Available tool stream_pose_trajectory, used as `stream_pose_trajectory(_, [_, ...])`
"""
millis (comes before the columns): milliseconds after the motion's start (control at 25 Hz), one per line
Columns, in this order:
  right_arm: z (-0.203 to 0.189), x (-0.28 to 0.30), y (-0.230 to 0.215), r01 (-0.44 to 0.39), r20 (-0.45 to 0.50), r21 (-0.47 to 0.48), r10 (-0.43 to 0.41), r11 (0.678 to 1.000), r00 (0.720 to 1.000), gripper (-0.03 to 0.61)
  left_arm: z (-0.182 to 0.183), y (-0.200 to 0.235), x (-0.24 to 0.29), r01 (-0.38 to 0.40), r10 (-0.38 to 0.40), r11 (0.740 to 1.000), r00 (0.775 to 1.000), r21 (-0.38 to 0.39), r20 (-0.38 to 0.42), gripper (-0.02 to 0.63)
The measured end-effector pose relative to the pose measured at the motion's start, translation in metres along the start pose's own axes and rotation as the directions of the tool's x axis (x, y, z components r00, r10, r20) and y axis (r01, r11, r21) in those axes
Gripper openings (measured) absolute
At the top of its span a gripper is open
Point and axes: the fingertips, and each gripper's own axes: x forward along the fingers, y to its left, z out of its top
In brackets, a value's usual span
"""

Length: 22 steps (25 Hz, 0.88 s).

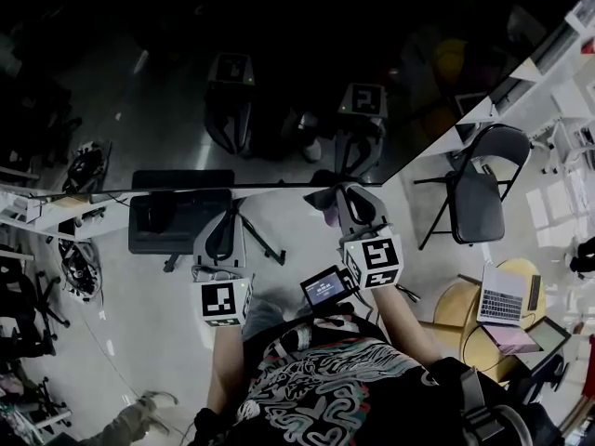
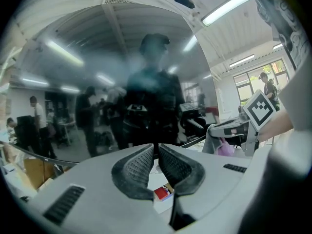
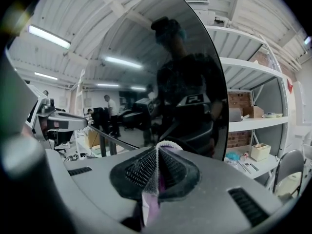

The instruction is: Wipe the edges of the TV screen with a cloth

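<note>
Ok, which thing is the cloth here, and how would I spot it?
Find the big dark glossy TV screen filling the upper head view. At its lower edge, the right gripper is shut on a thin white-and-purple mesh cloth, pinched between its jaws. The left gripper beside it holds nothing.

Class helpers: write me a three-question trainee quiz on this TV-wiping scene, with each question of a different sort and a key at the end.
1. True or false: the left gripper has the cloth pinched in its fingers.
2. Multiple choice: in the head view, where is the right gripper relative to the TV screen? A near its lower edge; B near its top edge; C nowhere near it.
3. Fill in: the cloth is part white mesh, part ____.

Key: 1 false; 2 A; 3 purple.
</note>
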Motion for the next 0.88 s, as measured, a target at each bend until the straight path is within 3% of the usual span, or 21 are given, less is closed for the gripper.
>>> stream_pose_trajectory(880, [0.006, 0.033, 0.051, -0.021, -0.032, 0.025, 0.022, 0.999, 0.999, 0.038, -0.012, 0.058, -0.026, -0.042, 0.04, 0.998, 0.999, -0.044, -0.028, 0.04])
